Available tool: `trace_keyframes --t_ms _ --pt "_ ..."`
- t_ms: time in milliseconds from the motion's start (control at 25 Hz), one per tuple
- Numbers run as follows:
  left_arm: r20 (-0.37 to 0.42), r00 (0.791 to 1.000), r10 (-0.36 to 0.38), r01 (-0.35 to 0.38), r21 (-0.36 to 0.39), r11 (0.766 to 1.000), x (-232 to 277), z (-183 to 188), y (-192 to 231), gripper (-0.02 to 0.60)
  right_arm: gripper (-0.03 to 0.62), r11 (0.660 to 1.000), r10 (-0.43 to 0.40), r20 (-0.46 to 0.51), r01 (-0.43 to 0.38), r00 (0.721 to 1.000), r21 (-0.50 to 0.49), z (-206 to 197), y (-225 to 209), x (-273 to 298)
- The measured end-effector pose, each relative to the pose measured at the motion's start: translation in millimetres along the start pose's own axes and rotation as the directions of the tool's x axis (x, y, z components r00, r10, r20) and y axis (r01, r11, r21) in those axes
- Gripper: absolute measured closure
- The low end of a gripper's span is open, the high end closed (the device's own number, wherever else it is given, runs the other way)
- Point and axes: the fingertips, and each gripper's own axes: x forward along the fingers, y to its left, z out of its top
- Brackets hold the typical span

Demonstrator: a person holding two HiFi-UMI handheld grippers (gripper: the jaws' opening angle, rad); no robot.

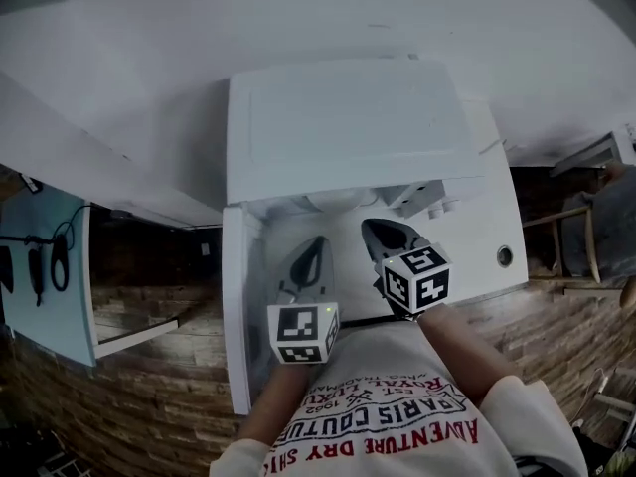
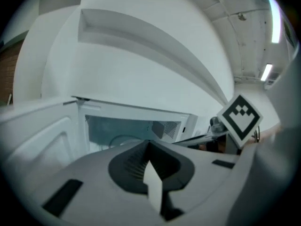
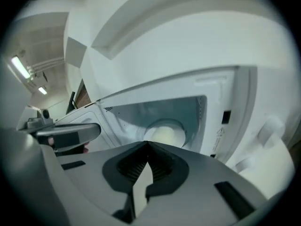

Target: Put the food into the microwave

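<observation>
The white microwave [image 1: 348, 127] stands with its door [image 1: 241, 306] swung open to the left. Inside the cavity a pale round food item [image 3: 164, 134] rests on the turntable; the left gripper view shows only a faint round plate rim [image 2: 123, 140] there. My left gripper [image 1: 314, 248] and right gripper [image 1: 384, 231] hover side by side just outside the opening, both pointing in. The left gripper [image 2: 149, 145] has its jaws together with nothing between them. The right gripper [image 3: 146, 145] is likewise shut and empty, clear of the food.
The microwave's control panel with knobs [image 3: 270, 126] lies to the right of the cavity. Brick surfaces [image 1: 149, 386] surround the unit. A light blue panel [image 1: 45, 266] is at the left, and a wooden chair [image 1: 566, 241] with a person [image 1: 606, 217] at the far right.
</observation>
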Motion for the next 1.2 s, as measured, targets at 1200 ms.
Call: trace_keyframes --t_ms 1200 --pt "0.187 0.98 -0.071 0.058 0.076 0.995 -40.6 54.6 -20.7 0.578 0.583 0.974 -0.065 0.343 0.135 0.937 -0.184 56.5 58.7 -80.4"
